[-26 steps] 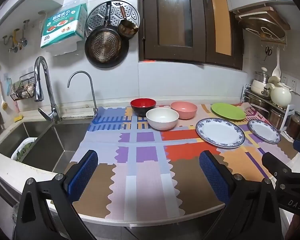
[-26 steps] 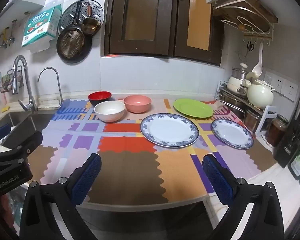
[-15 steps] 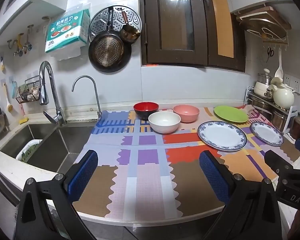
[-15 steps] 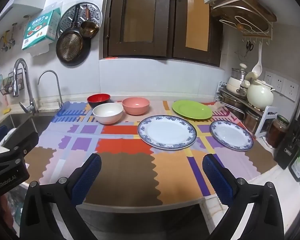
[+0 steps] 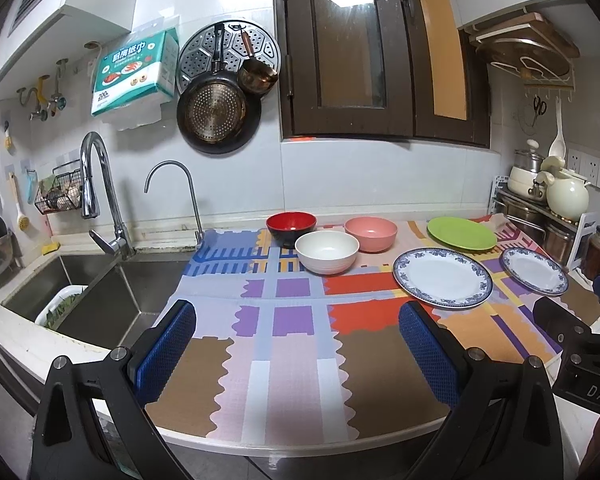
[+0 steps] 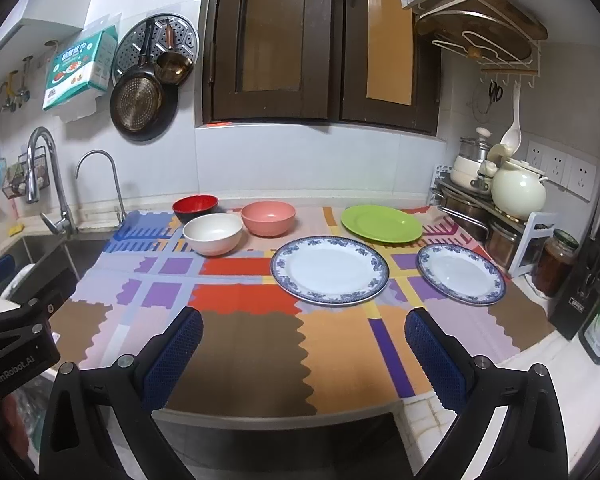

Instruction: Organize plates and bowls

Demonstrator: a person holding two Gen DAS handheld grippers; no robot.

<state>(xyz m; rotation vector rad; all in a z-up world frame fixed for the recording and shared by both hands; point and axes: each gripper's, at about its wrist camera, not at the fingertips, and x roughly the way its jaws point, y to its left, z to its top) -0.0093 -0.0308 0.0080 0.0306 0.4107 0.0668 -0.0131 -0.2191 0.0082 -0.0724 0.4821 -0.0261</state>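
Three bowls and three plates sit on the patchwork mat (image 6: 236, 344) that covers the worktop (image 5: 12, 344). The bowls cluster at the back, toward the sink side: a red bowl (image 6: 195, 207) nearest the wall, a white bowl (image 6: 213, 233) just in front of it and a pink bowl (image 6: 268, 217) just beside both, on the side away from the sink. All three look empty. The plates lie further from the sink: a green plate (image 6: 381, 224) at the back, a large blue-rimmed plate (image 6: 329, 269) in front of it toward the middle of the mat, and a smaller blue-rimmed plate (image 6: 460, 273) near the pot rack. None of the plates carries anything, and none is stacked on another.

The left tool (image 5: 296, 350) hangs over the near edge of the mat with its blue pads spread wide and nothing between them. The right tool (image 6: 304, 348) is likewise wide open and empty, over the brown and orange patches in front of the large plate, well apart from all the dishes.

One steel sink (image 5: 100, 280) lies beside the mat, with a white basket (image 5: 56, 308) of green leaves inside it. Two taps stand behind the sink.
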